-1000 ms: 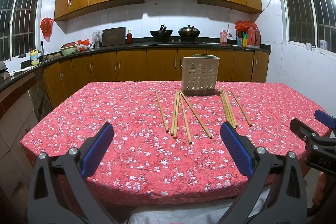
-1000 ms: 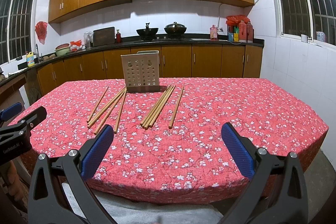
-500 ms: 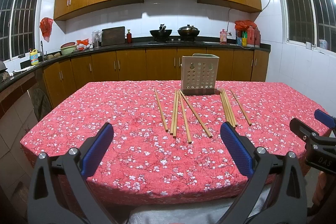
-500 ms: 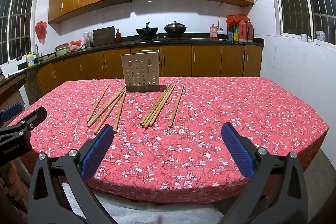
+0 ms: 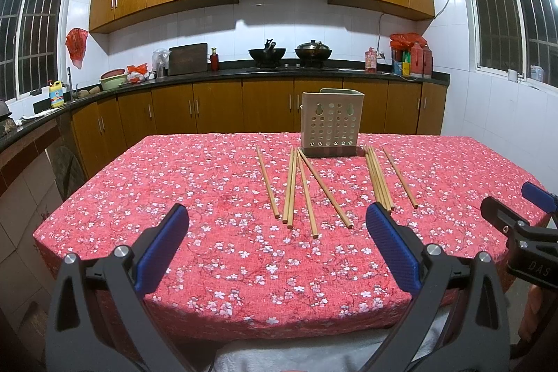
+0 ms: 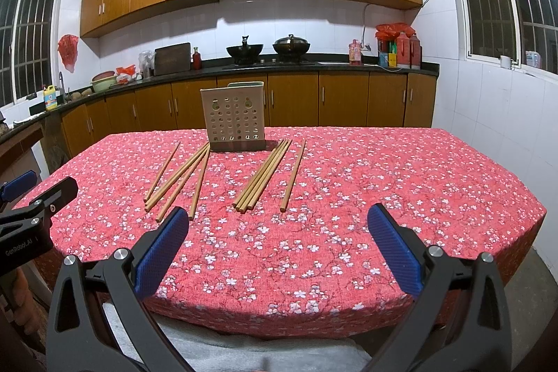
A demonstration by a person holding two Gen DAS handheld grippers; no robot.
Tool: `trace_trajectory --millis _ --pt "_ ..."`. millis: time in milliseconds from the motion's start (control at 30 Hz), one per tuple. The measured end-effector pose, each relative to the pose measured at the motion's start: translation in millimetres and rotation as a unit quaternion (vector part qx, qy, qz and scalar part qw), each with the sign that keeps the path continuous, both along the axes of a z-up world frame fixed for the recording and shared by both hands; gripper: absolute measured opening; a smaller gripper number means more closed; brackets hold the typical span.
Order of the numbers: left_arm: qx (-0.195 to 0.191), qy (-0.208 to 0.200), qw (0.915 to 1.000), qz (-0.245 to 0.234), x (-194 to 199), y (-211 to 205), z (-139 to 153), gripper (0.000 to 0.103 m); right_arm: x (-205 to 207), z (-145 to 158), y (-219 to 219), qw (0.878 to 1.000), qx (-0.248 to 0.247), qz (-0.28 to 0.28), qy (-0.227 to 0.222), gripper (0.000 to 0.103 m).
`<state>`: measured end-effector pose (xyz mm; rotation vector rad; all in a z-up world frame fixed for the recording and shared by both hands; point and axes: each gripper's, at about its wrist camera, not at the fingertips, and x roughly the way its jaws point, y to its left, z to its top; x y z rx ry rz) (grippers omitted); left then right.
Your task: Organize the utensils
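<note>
A table (image 5: 195,169) under a red flowered cloth fills the middle of the room; kitchen counters run along the far and left walls. At the table's far centre stands a perforated holder (image 5: 330,124), upright and with nothing showing above its rim. On the cloth just near of it lie the chopsticks, all flat, in two sets: a loose left fan (image 5: 300,187) of five sticks, their far ends converging toward the holder's base, and a tight right bundle (image 5: 378,178) with one stray stick (image 5: 400,177) just beside it on the right. The left gripper (image 5: 277,244) and the right gripper (image 6: 278,244) hover side by side over the near table edge, each with jaws spread wide and gripping nothing; both are well apart from the sticks. No stick appears to have been put away yet. Likely risks: thin round sticks may roll or pivot out of a pinch taken off-centre; closing on the bundle may scatter its neighbours; a tilted stick may strike the holder's rim and tip or shift the holder, which looks light.
</note>
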<state>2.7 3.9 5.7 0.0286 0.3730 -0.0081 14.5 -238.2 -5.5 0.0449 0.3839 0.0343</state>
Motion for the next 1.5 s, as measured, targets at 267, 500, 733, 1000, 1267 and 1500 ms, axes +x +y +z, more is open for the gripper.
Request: trace_trajectory --millis 267,500,733,1000,1267,1500 --pt "0.000 0.001 1.0000 0.000 1 1 2 0.099 -1 -1 1 1.000 -0.001 0.000 0.002 0.101" --pt "-0.002 0.005 1.0000 -0.001 6 7 -5 0.099 2 -1 1 1.000 0.001 0.000 0.008 0.101" --pt "-0.012 0.048 0.9986 0.020 37 11 -11 0.099 22 -6 -6 0.999 0.009 0.003 0.046 0.101" --pt "-0.030 0.129 0.9898 0.052 99 43 -11 0.099 77 1 -28 0.992 0.047 -0.026 0.115 0.101" --pt "-0.064 0.179 0.9816 0.014 153 60 -19 0.099 158 -17 -40 0.978 0.073 -0.018 0.197 0.057" --pt "-0.059 0.226 0.9722 -0.002 202 50 -32 0.069 211 -49 -37 0.958 0.111 -0.010 0.263 0.030"
